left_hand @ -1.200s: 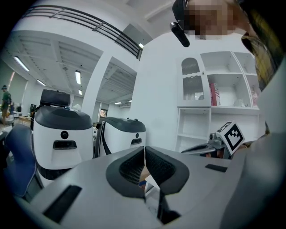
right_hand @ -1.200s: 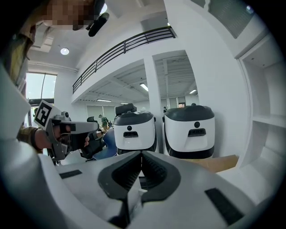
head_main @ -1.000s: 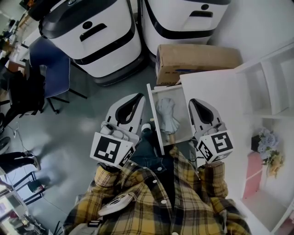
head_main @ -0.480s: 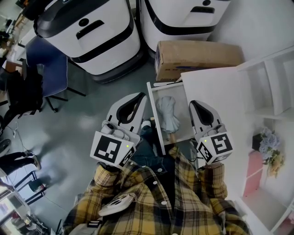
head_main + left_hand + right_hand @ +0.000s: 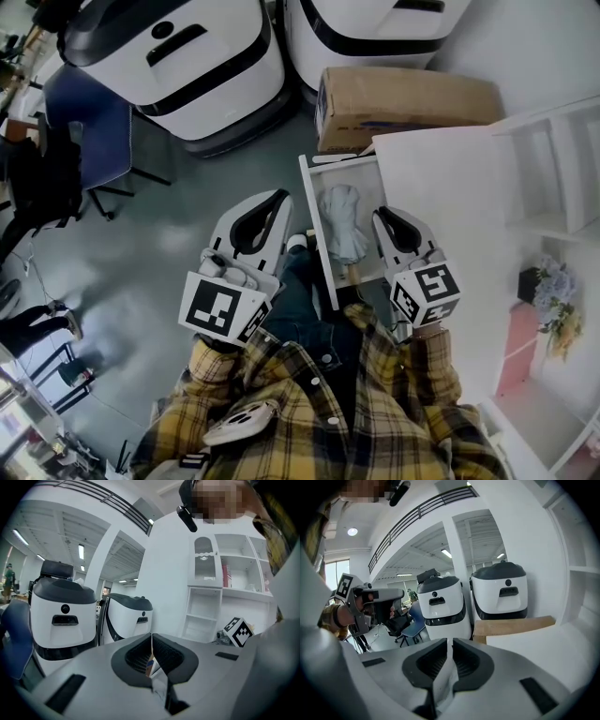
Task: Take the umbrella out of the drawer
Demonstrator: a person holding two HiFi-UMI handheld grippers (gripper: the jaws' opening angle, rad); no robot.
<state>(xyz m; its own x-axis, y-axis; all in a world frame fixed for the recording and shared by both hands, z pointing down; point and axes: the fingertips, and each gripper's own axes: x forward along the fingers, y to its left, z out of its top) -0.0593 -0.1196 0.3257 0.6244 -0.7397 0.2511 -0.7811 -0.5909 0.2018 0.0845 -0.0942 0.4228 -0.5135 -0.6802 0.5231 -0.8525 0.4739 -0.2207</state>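
Observation:
The white drawer (image 5: 317,246) stands pulled out of the white cabinet (image 5: 441,187). Inside lies a folded pale grey umbrella (image 5: 342,223), its wooden handle (image 5: 354,274) pointing toward me. My right gripper (image 5: 379,214) hovers over the drawer's right edge beside the umbrella, jaws shut and empty (image 5: 450,641). My left gripper (image 5: 280,195) hangs just left of the drawer over the floor, jaws also shut with nothing held (image 5: 151,637). Neither gripper touches the umbrella.
A cardboard box (image 5: 403,103) sits on the floor just behind the drawer. Two big white machines (image 5: 178,66) stand behind it. White shelves (image 5: 553,169) line the right side, with flowers (image 5: 548,291) below. A blue chair (image 5: 89,131) stands at the left.
Both grippers have sunk a little. The right one came down more and now sits closer to the drawer's right edge. Both jaws stayed shut.

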